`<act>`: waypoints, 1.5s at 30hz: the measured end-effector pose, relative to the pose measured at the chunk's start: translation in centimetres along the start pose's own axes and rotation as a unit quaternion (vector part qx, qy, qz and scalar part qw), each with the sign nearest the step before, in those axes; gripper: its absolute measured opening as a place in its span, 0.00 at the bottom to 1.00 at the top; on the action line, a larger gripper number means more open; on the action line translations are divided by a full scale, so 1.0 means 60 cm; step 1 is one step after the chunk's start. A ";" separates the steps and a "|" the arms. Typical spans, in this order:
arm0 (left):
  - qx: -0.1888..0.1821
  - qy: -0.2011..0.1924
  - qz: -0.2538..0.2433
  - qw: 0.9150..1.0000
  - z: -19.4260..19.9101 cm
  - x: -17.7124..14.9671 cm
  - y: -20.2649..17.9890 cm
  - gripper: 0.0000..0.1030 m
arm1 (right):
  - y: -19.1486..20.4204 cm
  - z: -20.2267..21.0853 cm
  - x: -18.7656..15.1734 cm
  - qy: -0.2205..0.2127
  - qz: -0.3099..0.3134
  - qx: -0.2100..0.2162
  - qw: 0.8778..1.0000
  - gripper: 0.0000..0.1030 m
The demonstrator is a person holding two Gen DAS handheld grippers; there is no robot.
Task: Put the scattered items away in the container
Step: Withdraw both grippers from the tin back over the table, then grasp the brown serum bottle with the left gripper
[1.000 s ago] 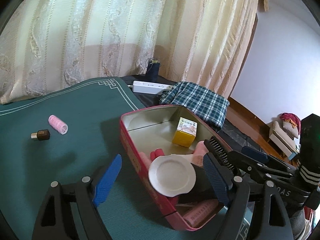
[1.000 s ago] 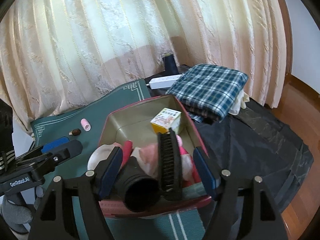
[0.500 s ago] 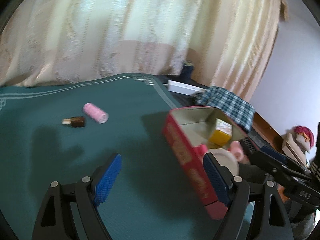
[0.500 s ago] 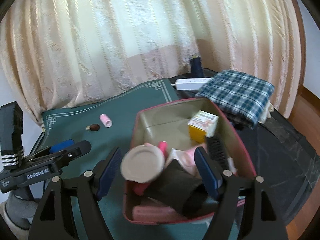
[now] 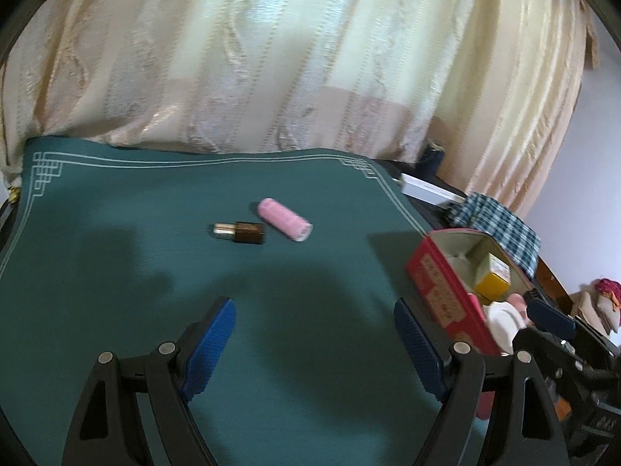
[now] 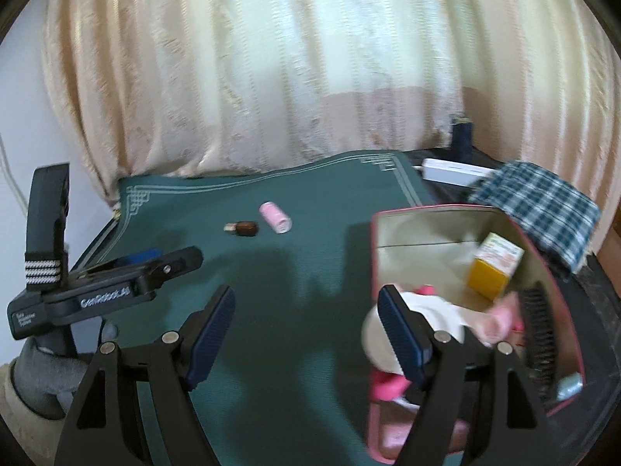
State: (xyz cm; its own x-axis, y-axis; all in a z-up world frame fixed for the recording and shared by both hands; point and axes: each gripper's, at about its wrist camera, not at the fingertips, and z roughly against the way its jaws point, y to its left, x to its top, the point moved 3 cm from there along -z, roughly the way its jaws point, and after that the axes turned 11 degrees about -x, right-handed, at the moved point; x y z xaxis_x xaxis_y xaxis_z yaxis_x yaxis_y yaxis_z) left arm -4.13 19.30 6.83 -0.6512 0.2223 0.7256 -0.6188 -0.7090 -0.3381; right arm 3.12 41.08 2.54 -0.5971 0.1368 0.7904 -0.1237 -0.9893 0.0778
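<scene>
Cream curtains [image 5: 271, 58] with a woven, shiny stripe hang in folds behind a dark green cloth mat [image 5: 116, 256], finely ribbed and edged with pale line-work. Ahead of the left gripper [image 5: 314, 345], well apart from its fingertips, lie two loose items side by side: one small brown bottle [image 5: 242, 232] with a metallic cap, boxy in shape, and just to its right one pink roller [image 5: 285, 224], a fuzzy cylinder. The left gripper's two blue textured pads stand wide with nothing between them. To its right sits one red tin [image 5: 438, 291], rectangular, printed on its side, with a dull metal lining. The right gripper [image 6: 306, 326] also stands wide and empty, its right finger just in front of the tin's near left corner. Inside the tin are one yellow carton [image 6: 491, 272], one white round lid [image 6: 438, 310], one black bristle brush [image 6: 539, 334] and blurred pink pieces too smeared to count. Beyond the tin lies one folded plaid cloth [image 6: 543, 202].
</scene>
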 end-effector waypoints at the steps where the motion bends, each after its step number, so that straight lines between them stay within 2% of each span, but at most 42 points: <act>1: 0.003 0.000 0.001 1.000 0.001 0.001 0.007 0.83 | 0.011 -0.006 0.000 0.003 0.006 0.003 1.000 0.77; 13: 0.025 0.015 0.009 1.000 -0.034 0.019 0.085 0.83 | 0.082 -0.112 -0.004 0.065 0.032 0.017 0.997 0.77; 24: 0.031 0.044 0.003 0.999 -0.145 0.061 0.132 0.83 | 0.095 -0.190 -0.036 0.122 0.026 0.038 0.991 0.77; 37: 0.050 0.082 -0.008 0.995 -0.250 0.085 0.164 0.83 | 0.099 -0.196 -0.041 0.135 0.024 0.062 0.989 0.77; 45: 0.063 0.104 -0.030 0.992 -0.273 0.093 0.163 0.82 | 0.100 -0.195 -0.043 0.137 0.025 0.065 0.988 0.77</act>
State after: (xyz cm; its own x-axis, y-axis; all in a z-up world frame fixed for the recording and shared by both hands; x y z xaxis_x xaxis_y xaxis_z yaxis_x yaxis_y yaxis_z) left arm -21.03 24.54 -2.23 -0.6994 0.3898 0.5990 -0.6080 -0.7652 -0.2119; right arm -5.36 35.40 -6.13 -0.7943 0.0780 0.6025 0.0045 -0.9909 0.1342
